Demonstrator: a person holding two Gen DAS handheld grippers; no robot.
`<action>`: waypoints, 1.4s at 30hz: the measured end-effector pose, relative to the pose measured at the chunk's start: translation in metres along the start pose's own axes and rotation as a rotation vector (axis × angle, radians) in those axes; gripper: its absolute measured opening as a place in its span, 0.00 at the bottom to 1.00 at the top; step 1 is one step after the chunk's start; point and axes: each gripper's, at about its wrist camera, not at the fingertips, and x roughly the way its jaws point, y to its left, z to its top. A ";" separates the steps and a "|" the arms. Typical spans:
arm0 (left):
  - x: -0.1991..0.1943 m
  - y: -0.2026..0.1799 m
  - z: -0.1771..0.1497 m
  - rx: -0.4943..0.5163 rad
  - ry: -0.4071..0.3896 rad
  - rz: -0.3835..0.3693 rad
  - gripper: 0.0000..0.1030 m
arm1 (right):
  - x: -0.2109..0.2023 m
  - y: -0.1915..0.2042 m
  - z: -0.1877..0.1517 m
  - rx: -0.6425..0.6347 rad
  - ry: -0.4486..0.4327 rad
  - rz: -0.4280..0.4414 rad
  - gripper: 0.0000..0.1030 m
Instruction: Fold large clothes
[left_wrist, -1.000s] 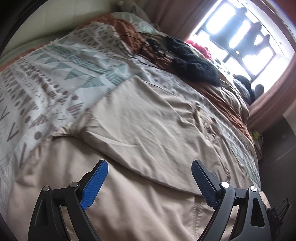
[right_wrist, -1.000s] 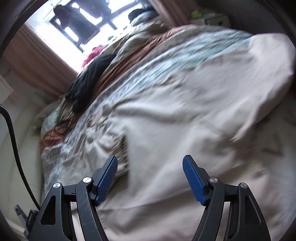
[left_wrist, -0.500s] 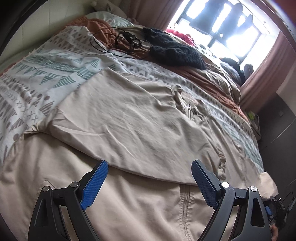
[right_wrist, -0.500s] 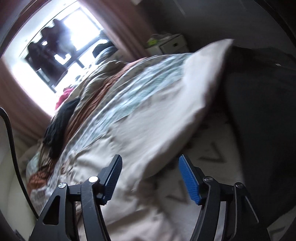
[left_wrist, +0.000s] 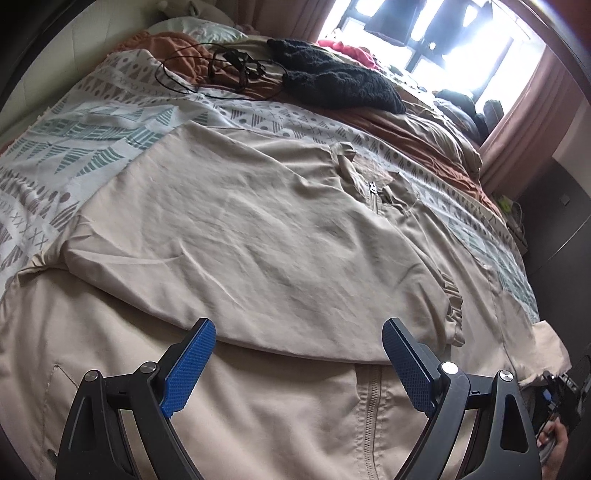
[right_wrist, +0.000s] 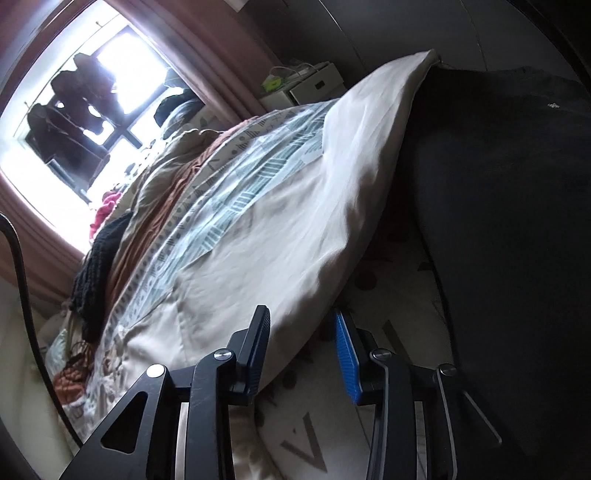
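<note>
Only the left wrist view shows the beige jacket (left_wrist: 258, 229) spread on the bed (left_wrist: 92, 122), jaws released above it, while the right gripper (right_wrist: 301, 350), half-closed, straddles its edge.

Jacket (left_wrist: 236, 236) on bedspread (left_wrist: 92, 147), sweater (left_wrist: 332, 85) behind

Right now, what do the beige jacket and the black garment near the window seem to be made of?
The beige jacket looks like a thin, smooth woven fabric, perhaps cotton or a nylon blend: it has a matte finish with fine sharp creases, a gathered cuff and a zipper. The black garment appears to be a chunky knit, probably wool or acrylic: its surface is bumpy and looped, with no shine.
</note>
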 end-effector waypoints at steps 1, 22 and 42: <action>0.000 0.001 0.000 -0.003 0.001 0.001 0.89 | 0.003 -0.002 0.001 0.003 0.002 -0.008 0.36; -0.021 0.017 0.006 -0.068 -0.022 -0.062 0.89 | -0.057 0.075 -0.025 -0.139 -0.106 0.284 0.05; -0.029 0.039 0.014 -0.159 -0.023 -0.118 0.89 | -0.003 0.166 -0.094 -0.383 0.113 0.276 0.05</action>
